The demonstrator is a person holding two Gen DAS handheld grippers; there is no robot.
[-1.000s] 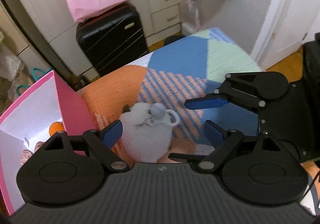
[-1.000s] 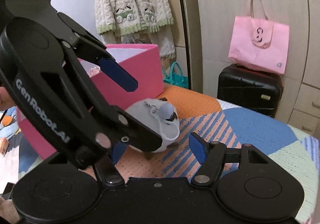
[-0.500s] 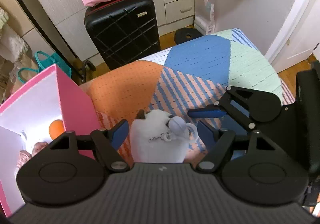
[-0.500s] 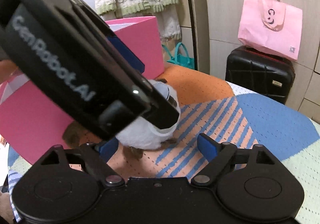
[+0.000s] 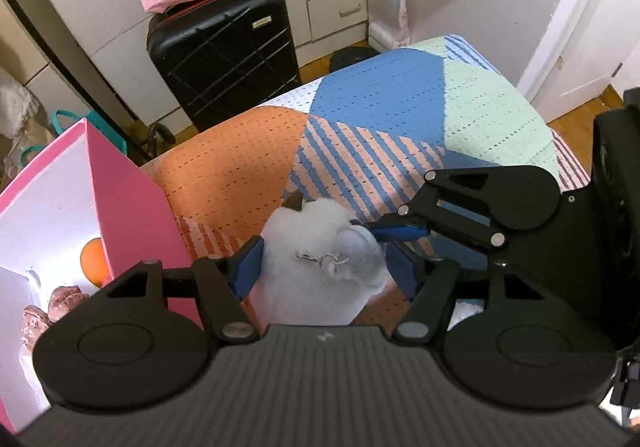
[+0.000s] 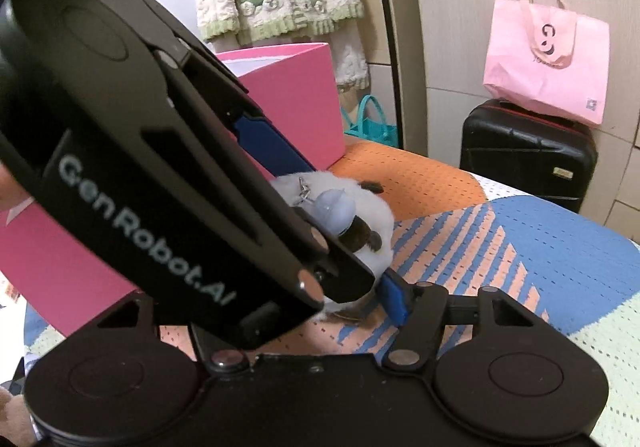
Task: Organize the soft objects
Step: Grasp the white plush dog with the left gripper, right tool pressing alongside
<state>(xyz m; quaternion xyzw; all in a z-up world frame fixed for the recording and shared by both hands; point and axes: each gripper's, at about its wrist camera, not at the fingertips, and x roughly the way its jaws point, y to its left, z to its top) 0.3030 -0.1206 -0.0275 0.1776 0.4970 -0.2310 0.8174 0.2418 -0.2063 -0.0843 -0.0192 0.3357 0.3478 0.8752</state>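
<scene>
Both your grippers have dropped in on the white plush toy (image 5: 316, 247) since a sec ago, when the left gripper (image 5: 322, 267) sat farther back w/ its jaws spread wide of the fur. Now the jaws are closing: the left blue pad is against the toy's flank, the right pad is right at the hat side, so the toy is between them, prob. just being pinched. The right gripper (image 6: 352, 287) came in from the other side and its jaws are closing too; one blue pad is at the toy's lower edge, the other is hidden behind the left gripper's body, so can't tell if it grips. Reads as the pick step for this toy, w/ the pink box (image 5: 132, 207) just beside it the likely drop spot.

The toy: small, round, fluffy white, w/ a dark brown ear, dark face patch, a pale lavender hat (image 6: 334, 207) and a metal keychain clasp (image 5: 320, 258) on top. It rests on the patchwork cover (image 5: 380, 119), on the orange/striped part, close to the box wall. Fur will squash, so expect the pads to sink in. The box already holds an orange ball (image 5: 94, 259) and some pinkish soft items.
</scene>
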